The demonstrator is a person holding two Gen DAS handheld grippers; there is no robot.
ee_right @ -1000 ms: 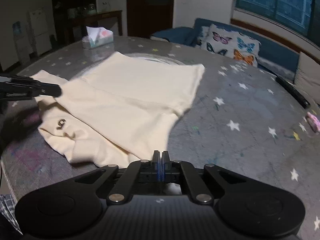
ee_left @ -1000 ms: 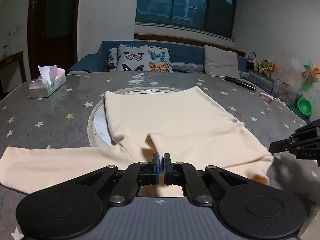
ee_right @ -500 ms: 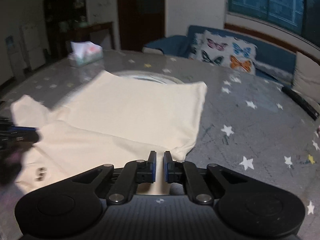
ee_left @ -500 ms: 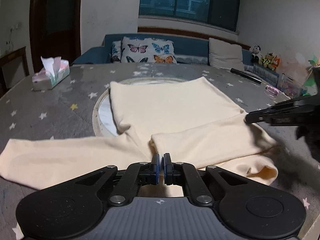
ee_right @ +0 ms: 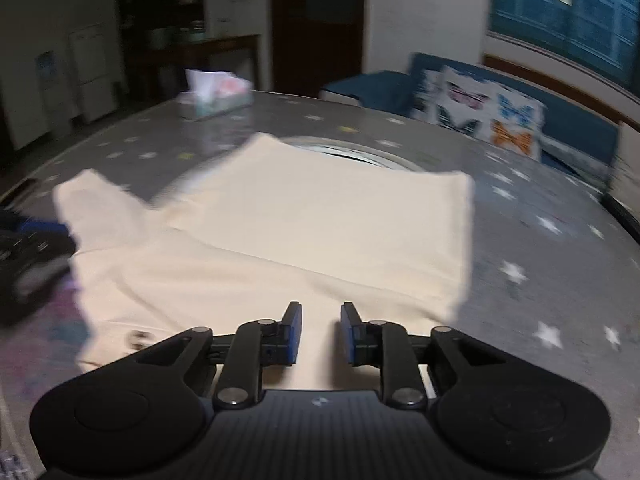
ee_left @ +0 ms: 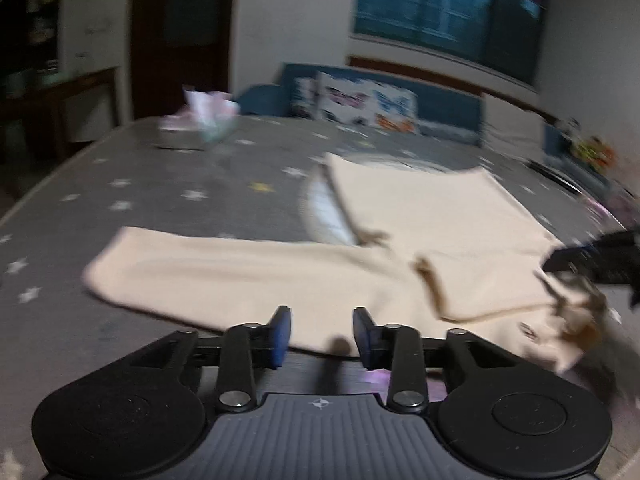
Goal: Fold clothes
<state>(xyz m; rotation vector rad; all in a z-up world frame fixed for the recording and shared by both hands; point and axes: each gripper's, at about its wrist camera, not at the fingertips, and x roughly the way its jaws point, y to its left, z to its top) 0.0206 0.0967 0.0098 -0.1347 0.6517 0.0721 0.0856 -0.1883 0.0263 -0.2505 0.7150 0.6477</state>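
Spreading across both views, the round desk [ee_right: 520,216] wears a grey cloth dotted with stars, and a pale round inset [ee_left: 326,208] sits in its middle. Over that inset lies the cream long-sleeved top [ee_right: 320,224], its body flat, one sleeve [ee_left: 224,264] stretched out to the left in the left wrist view and the other folded across the lower part of the body. Behind the desk stands a blue sofa [ee_right: 576,128] carrying a butterfly-print cushion [ee_right: 480,108]. Near the far edge sits a tissue box [ee_right: 216,100] with a white tissue sticking up from its slot. Both views are motion-blurred. Close in, the left claw [ee_left: 322,334] hangs just off the near hem with its blue pads parted and holding nothing; the right claw [ee_right: 320,332] hovers over the garment's near part, also parted and empty.
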